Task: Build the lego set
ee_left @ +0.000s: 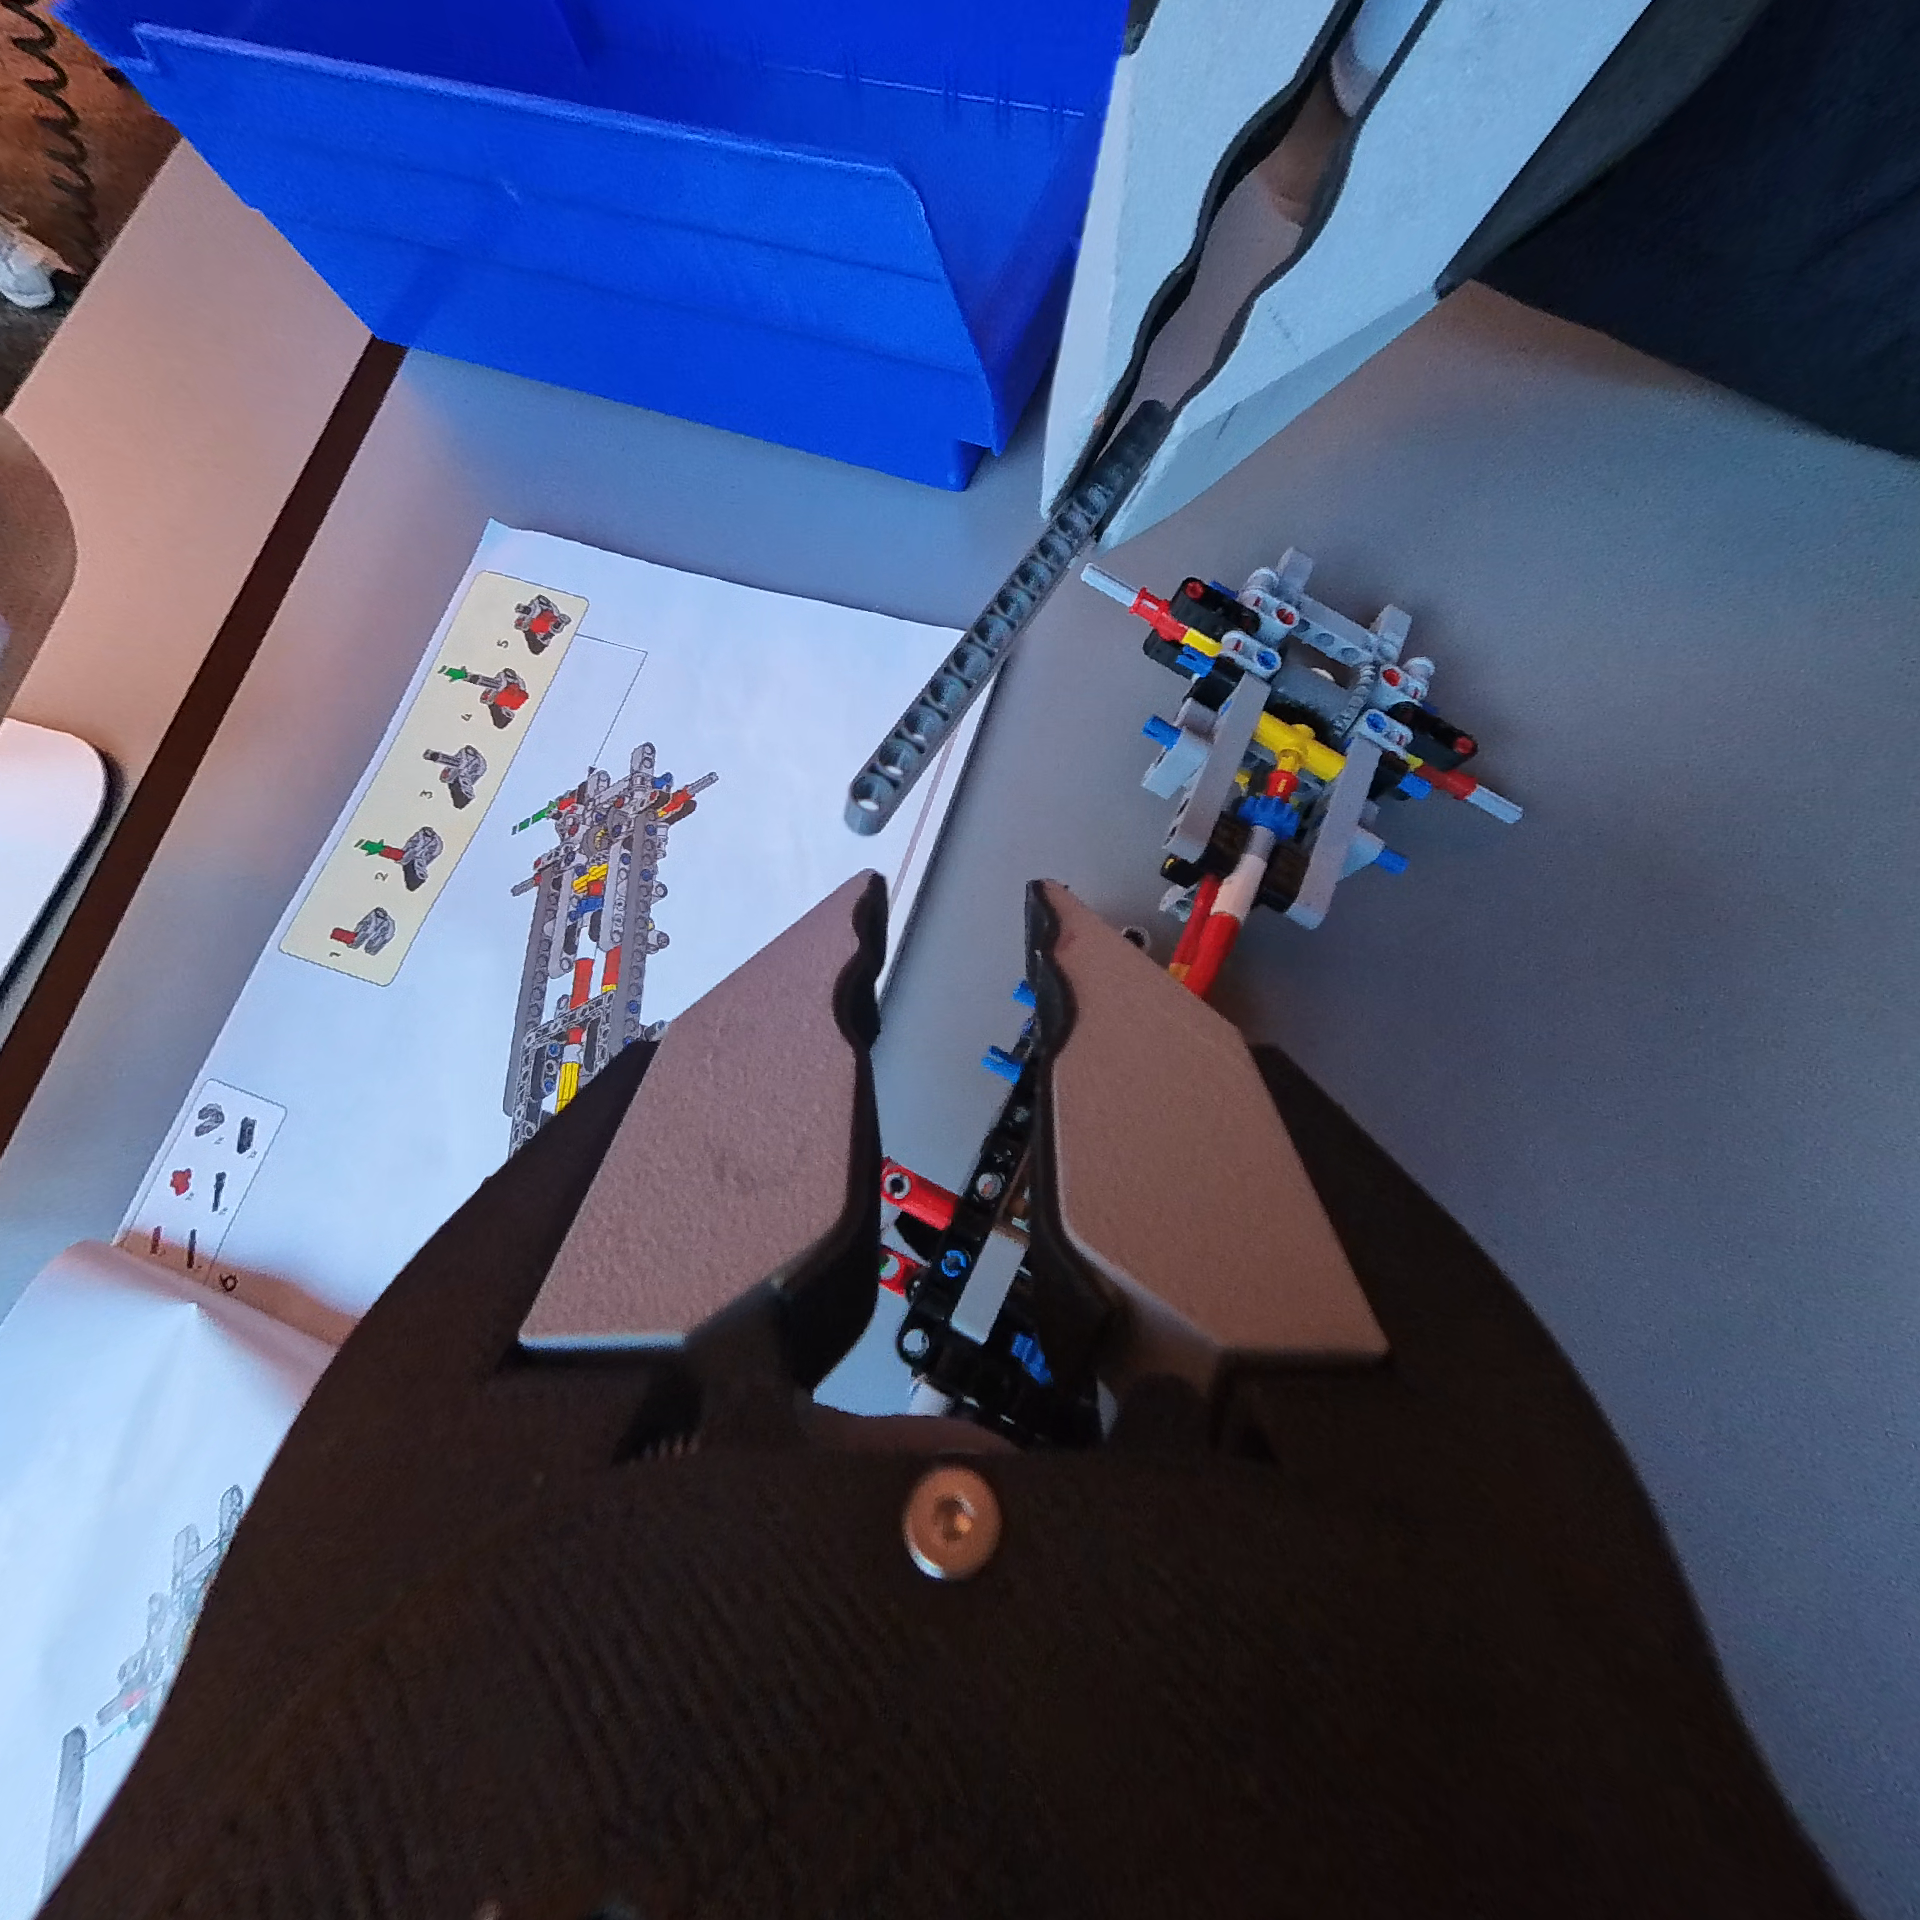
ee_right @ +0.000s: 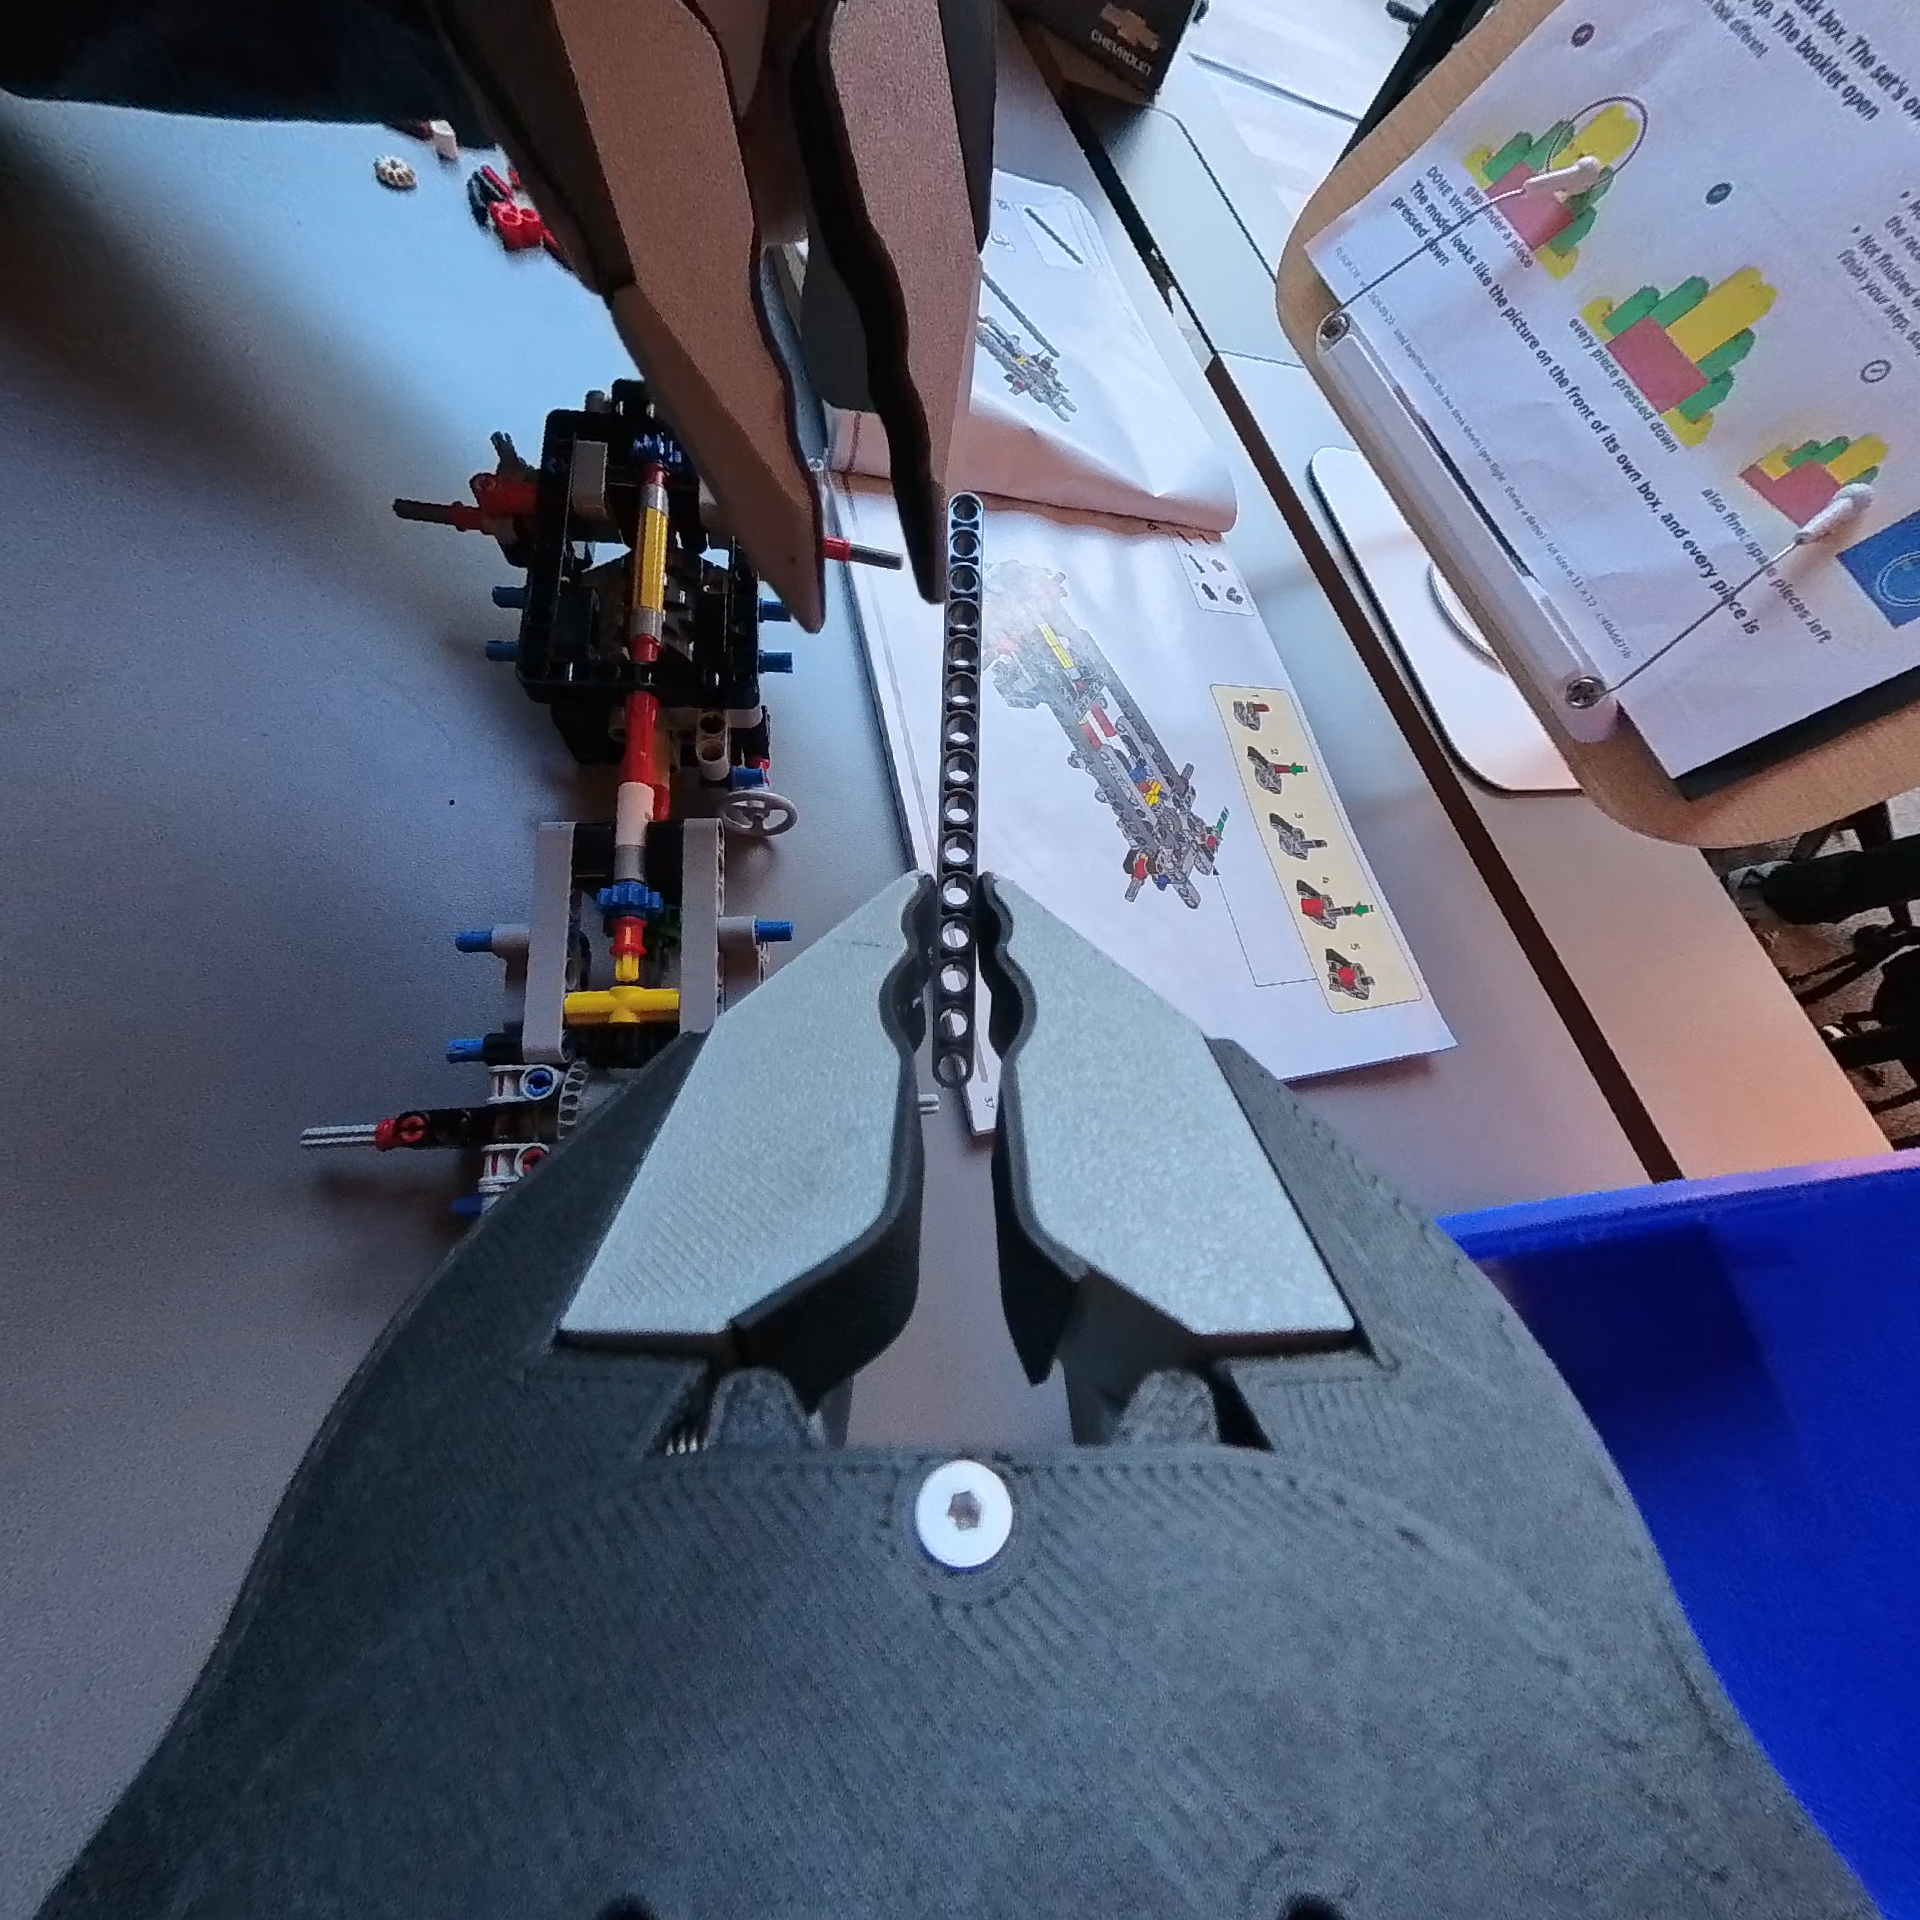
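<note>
The right gripper (ee_right: 951, 883) has its pale fingers (ee_right: 831, 997) clenched on a long dark grey beam (ee_right: 961, 748) pierced with a row of holes, both pads pressed flat against its sides near one end. The beam runs straight out along the line of those fingers, its free end hanging above the open instruction booklet (ee_right: 1143, 779) on the worktop (ee_right: 208, 831).

Taking the beam as landmark: the left gripper (ee_left: 956, 904) sits just past the beam's free end, fingers (ee_left: 790, 1091) released, a clear gap between the pads and nothing pressed in it. In the left wrist view the beam (ee_left: 987, 644) slants down from the right gripper (ee_left: 1117, 488) towards that gap, its free tip just short of the left fingertips and slightly to their booklet side; in the right wrist view the tip lies right beside one brown fingertip (ee_right: 925, 520), though whether they touch cannot be told. So the beam's long axis points nearly at the released fingers, and the left gripper is the nearer to the free end.

On the far side of the beam from the booklet (ee_left: 520, 831) lies the partly built model (ee_right: 623, 727) of black, grey, red, yellow and blue pieces, flat on the worktop, under the left gripper at one end. A blue bin (ee_left: 623, 208) stands beyond the beam's gripped end
</note>
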{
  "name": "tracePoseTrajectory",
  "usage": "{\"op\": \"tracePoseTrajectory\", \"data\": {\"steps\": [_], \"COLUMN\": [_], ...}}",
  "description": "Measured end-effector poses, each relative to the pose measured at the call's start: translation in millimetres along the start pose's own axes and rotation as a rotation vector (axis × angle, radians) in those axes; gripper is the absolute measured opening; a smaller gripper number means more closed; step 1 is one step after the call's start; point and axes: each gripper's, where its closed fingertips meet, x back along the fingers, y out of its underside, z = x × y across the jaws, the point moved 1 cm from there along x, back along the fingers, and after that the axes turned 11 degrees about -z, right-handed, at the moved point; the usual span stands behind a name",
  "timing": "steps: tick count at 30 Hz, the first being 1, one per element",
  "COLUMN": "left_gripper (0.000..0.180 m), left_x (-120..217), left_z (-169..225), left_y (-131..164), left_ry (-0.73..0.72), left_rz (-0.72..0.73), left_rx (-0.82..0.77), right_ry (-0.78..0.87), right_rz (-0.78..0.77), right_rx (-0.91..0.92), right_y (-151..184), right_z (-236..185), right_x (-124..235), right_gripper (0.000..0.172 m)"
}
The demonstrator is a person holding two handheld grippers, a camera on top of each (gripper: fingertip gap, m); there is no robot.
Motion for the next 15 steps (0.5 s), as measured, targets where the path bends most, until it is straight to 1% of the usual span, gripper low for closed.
{"op": "tracePoseTrajectory", "data": {"steps": [10, 12, 15], "left_gripper": [0.025, 0.026, 0.026], "left_x": [-2.4, 0.4, 12.5], "left_z": [0.7, -6.2, -31.9], "left_y": [1.4, 4.2, 10.4], "left_ry": [0.002, -0.028, -0.123], "left_rz": [-0.011, -0.020, -0.024], "left_rx": [-0.005, -0.004, 0.040], "right_ry": [0.010, 0.011, 0.007], "right_rz": [-0.003, -0.004, -0.001], "right_rx": [0.005, 0.004, 0.001], "right_y": [0.2, 0.4, -0.4], "right_z": [0.9, 1.1, 0.7], "right_x": [2.0, 2.1, 2.7], "right_gripper": [0.004, 0.004, 0.004]}}
